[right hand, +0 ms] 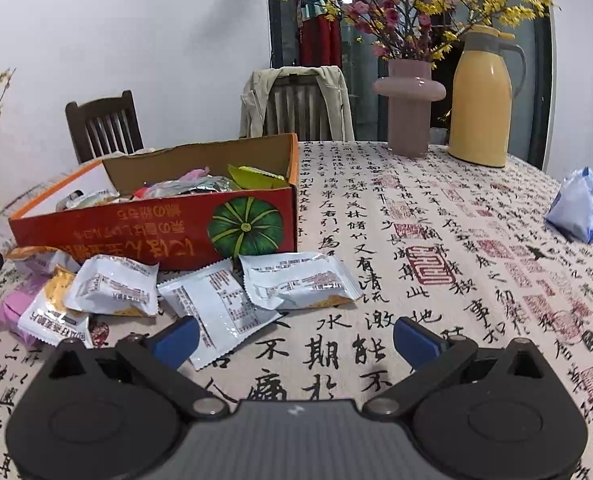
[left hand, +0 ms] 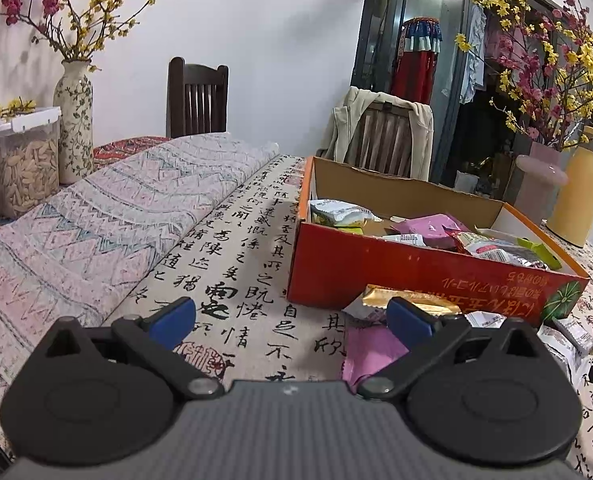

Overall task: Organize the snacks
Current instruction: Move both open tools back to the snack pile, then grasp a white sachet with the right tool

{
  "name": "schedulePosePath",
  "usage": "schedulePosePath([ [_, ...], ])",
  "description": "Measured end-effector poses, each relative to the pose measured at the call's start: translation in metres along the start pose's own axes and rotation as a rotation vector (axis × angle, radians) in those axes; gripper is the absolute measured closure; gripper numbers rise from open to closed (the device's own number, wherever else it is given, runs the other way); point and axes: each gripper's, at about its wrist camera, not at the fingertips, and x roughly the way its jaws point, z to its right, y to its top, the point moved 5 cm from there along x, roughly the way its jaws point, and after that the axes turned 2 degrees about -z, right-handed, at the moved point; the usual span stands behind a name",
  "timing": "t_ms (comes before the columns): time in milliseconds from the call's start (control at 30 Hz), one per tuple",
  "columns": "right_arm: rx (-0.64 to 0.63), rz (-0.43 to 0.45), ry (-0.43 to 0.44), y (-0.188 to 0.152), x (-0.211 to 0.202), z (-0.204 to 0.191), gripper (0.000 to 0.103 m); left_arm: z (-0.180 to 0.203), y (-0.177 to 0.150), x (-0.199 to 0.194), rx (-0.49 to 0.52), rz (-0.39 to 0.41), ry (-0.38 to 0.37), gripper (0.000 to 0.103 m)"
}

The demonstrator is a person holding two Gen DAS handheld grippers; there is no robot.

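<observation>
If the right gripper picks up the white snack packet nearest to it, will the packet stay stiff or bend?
The white snack packet looks like thin glossy film lying flat, so it probably flexes and may slip between the pads. It appears small and light. The right gripper is open.

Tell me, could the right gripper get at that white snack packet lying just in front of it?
Probably yes. The right gripper is open and empty, and the white packet lies flat on the tablecloth beside its left finger, nothing covering its near end.
</observation>
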Motion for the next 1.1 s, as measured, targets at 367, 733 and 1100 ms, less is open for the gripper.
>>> schedulePosePath([
  [367,-0.049,-0.019,0.029,0.026,0.007,-0.018,0.000,-0.001,0.000,0.000,-0.013,-0.005,-0.009,0.000],
  [733,-0.119,-0.029,0.139,0.034,0.022,-0.050,0.047,-0.002,0.000,0.000,-0.015,-0.006,-0.010,0.000],
  [1100,-0.179,-0.101,0.125,0.021,0.049,-0.055,0.051,-0.001,-0.001,0.002,-0.017,-0.010,-0.017,0.000],
])
